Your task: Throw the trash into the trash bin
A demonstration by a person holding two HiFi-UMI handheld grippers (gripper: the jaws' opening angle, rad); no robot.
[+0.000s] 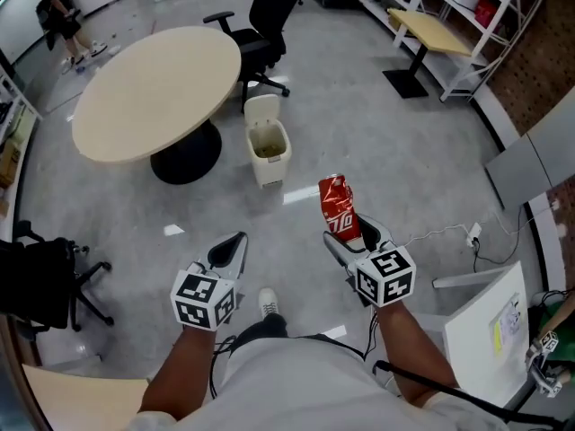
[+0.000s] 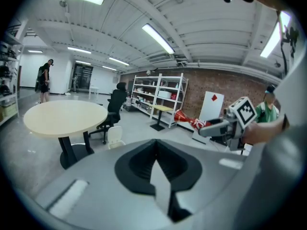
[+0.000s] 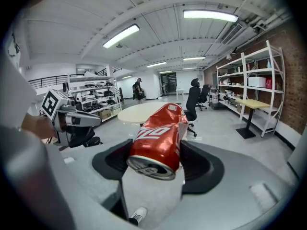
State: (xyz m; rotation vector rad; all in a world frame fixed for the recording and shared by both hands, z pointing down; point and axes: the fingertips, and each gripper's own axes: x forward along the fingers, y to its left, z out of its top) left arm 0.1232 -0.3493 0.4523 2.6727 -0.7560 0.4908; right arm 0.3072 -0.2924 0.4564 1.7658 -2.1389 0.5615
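right gripper [image 3: 156, 163]: pinching the red can [image 3: 158, 137] by its rim end, one jaw on each side, so the crushed body sticks out clear for a drop.
left gripper [image 2: 154, 163]: jaws pressed together, nothing between them; low at the left of the head view, seemingly just kept out of the way.
can axis: long axis runs up the frame from the jaws, far end leaning slightly left, roughly toward the bin.
trash bin [image 1: 268, 144]: left of centre beside the round table [image 1: 157, 92], lid tipped back, well apart from the can.

Bright, even light from ceiling tubes [image 3: 210, 15]; soft shadows; gripper views fisheye-bent, dark corners, near jaws blurred.
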